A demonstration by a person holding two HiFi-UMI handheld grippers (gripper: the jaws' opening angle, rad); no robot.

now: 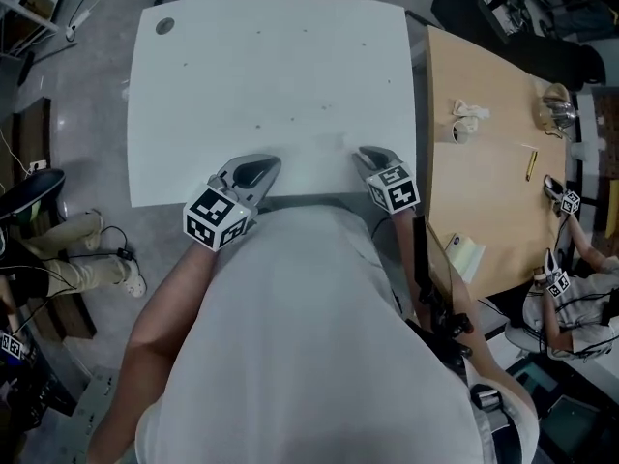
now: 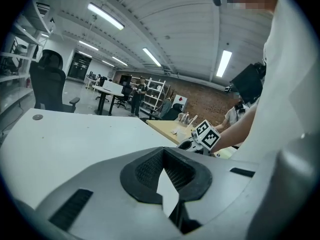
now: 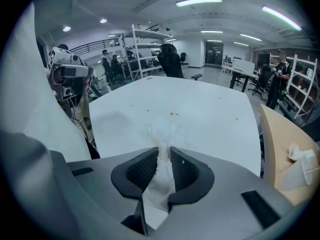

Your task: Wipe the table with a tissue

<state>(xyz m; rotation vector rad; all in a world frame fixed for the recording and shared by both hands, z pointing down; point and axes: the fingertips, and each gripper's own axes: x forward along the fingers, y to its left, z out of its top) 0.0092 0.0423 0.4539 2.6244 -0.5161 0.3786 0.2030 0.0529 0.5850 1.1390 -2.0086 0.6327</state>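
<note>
The white table (image 1: 271, 66) fills the middle of the head view, with small brown specks (image 3: 172, 115) on its top. My right gripper (image 1: 368, 153) hangs over the near edge at the right, tilted down, shut on a white tissue (image 3: 162, 131). The tissue bunches out past the right gripper's (image 3: 162, 151) fingertips towards the tabletop. My left gripper (image 1: 263, 162) is over the near edge further left. In its own view the left gripper (image 2: 162, 151) has its fingertips together with nothing between them, and the right gripper's marker cube (image 2: 206, 134) shows beyond.
A wooden table (image 1: 493, 191) adjoins at the right, carrying a crumpled tissue (image 1: 471, 111), a cup (image 1: 459, 131) and a glass object (image 1: 558, 109). Another person with grippers (image 1: 566, 201) sits at its far side. A round grommet (image 1: 164, 26) marks the white table's far left corner.
</note>
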